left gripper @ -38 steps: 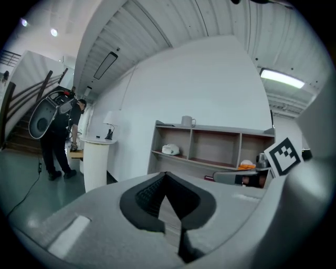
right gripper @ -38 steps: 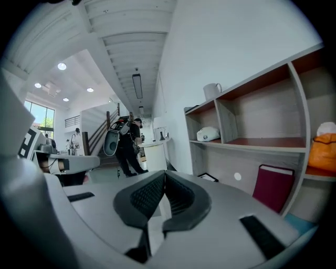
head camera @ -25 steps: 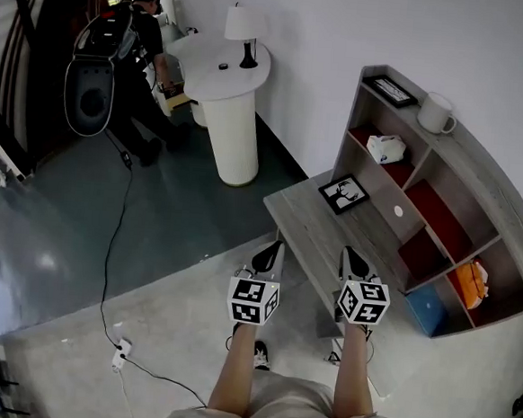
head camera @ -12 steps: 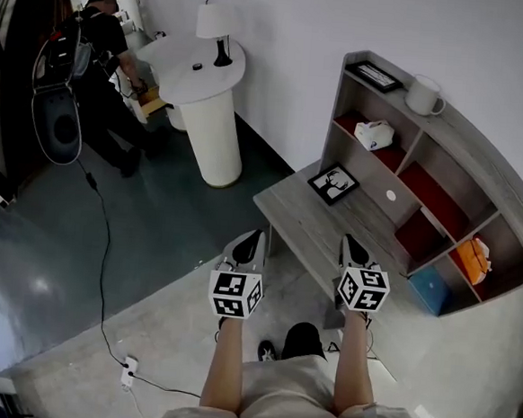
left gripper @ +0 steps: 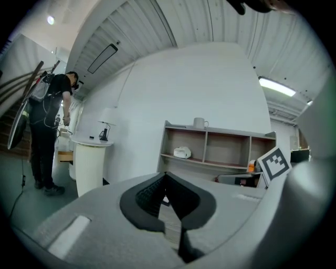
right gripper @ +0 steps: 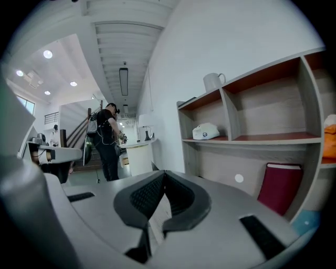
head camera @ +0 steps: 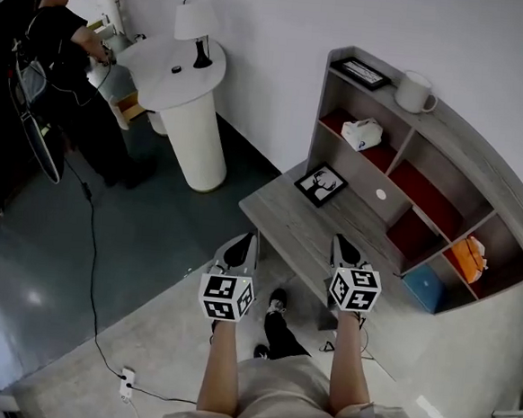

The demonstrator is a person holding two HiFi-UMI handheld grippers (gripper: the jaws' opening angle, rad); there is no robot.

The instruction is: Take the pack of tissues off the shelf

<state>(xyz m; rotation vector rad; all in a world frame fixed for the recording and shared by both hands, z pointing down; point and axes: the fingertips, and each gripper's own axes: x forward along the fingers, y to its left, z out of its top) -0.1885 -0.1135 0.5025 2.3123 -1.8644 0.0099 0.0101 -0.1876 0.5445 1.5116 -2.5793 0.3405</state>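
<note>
Both grippers have drawn nearer the worktop than a second ago, and the bystander by the round table now stands further toward the head view's upper left corner. The pack of tissues (head camera: 362,133) has not been touched. It lies on the red-lined floor of the leftmost upper compartment of the shelf unit (head camera: 447,146), white and rounded, well apart from either gripper. On top of that unit, a framed picture (head camera: 360,73) lies above the pack's compartment and a white mug (head camera: 413,91) stands just to its right. Lower compartments hold an orange thing (head camera: 468,258) and a blue box (head camera: 424,287). On the grey worktop (head camera: 288,219) in front of the shelves lies a framed deer picture (head camera: 321,185).

The right gripper (head camera: 341,246) hangs over the worktop's near edge, its jaws together with nothing between them. The left gripper (head camera: 244,240) is off the worktop's left side, above the floor, its jaws likewise closed and empty. Beyond, a white round table (head camera: 191,126) carries a lamp (head camera: 197,23), with the bystander (head camera: 61,62) beside it.
</note>
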